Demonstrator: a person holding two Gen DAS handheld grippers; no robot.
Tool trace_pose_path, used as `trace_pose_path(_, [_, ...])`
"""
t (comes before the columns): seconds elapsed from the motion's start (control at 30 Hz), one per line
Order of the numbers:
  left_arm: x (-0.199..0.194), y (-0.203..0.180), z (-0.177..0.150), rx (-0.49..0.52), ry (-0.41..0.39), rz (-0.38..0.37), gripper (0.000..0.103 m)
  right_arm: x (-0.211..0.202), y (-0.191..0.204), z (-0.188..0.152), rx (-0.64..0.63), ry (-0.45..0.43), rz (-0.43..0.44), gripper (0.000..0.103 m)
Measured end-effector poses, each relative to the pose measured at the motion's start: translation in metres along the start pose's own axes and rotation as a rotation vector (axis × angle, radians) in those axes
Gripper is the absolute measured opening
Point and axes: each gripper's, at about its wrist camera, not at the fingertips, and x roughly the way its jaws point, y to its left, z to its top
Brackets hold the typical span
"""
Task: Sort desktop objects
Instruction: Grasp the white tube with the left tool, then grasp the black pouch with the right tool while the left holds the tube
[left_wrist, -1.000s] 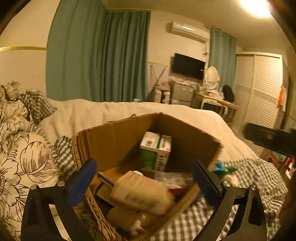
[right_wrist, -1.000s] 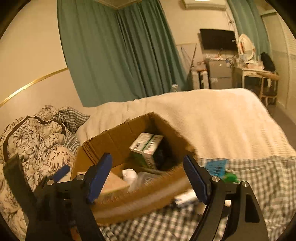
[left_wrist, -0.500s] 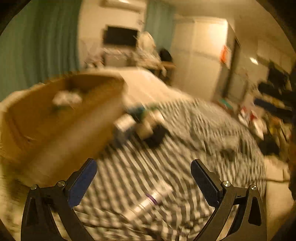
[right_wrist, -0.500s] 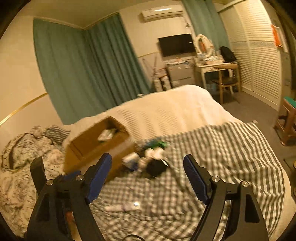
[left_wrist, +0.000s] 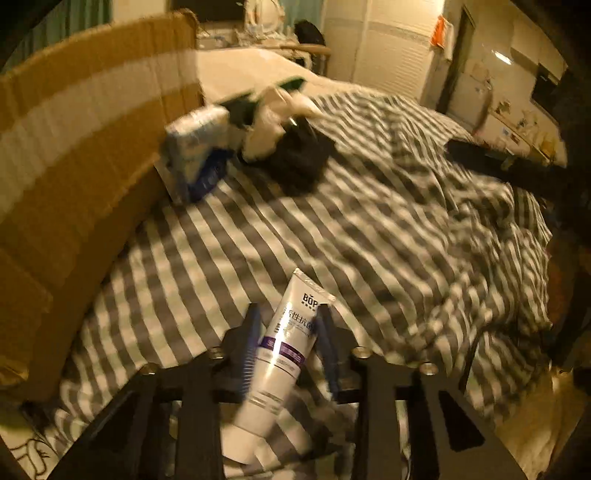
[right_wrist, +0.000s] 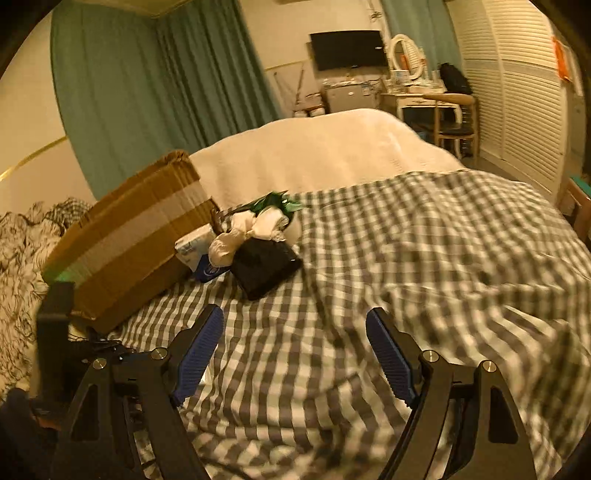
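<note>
My left gripper (left_wrist: 286, 345) is shut on a white tube with a purple band (left_wrist: 284, 354), low over the checked bedspread. A cardboard box (left_wrist: 81, 155) stands to its left; it also shows in the right wrist view (right_wrist: 129, 240). Beside the box lie a white and blue pack (left_wrist: 195, 147), a black pouch (left_wrist: 301, 162), pale bags (right_wrist: 255, 225) and a green item (right_wrist: 275, 203). My right gripper (right_wrist: 295, 350) is open and empty above the bedspread, in front of that pile.
The checked bedspread (right_wrist: 406, 277) covers the bed, with a cream blanket (right_wrist: 325, 151) behind. Floral bedding (right_wrist: 22, 243) lies left of the box. A desk and chair (right_wrist: 443, 110) and louvred wardrobe doors (right_wrist: 524, 96) stand at the far right.
My left gripper swung away from the box, came down to the bedspread and closed on the white tube. My right gripper drew back from the box and stays open.
</note>
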Motion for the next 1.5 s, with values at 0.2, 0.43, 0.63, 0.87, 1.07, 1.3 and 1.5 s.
trace_pose_path(0.2, [-0.009,0.026,0.009,-0.139,-0.088,0.059,0.017,0.048,0.022,0.015,-0.037,0.039,0.058,0.08])
trace_pose_path(0.43, [-0.004,0.034,0.011,-0.174,-0.081,0.07,0.016,0.106,0.046,0.026,-0.158,0.109,-0.056,0.091])
trace_pose_path(0.63, [0.001,0.034,0.01,-0.177,-0.07,0.066,0.017,0.135,0.046,0.031,-0.183,0.15,-0.081,0.094])
trace_pose_path(0.87, [0.006,0.044,0.009,-0.227,-0.036,0.002,0.02,0.141,0.052,0.024,-0.188,0.157,-0.053,0.08])
trace_pose_path(1.07, [0.006,0.036,0.01,-0.179,-0.017,-0.006,0.014,0.108,0.048,0.012,-0.169,0.119,-0.033,0.079])
trace_pose_path(1.3, [-0.016,0.04,0.013,-0.203,-0.097,-0.006,0.013,0.063,0.044,0.01,-0.152,0.086,-0.056,0.079])
trace_pose_path(1.5, [-0.059,0.045,0.025,-0.213,-0.255,0.003,0.013,0.022,0.046,0.015,-0.073,0.035,0.003,0.079])
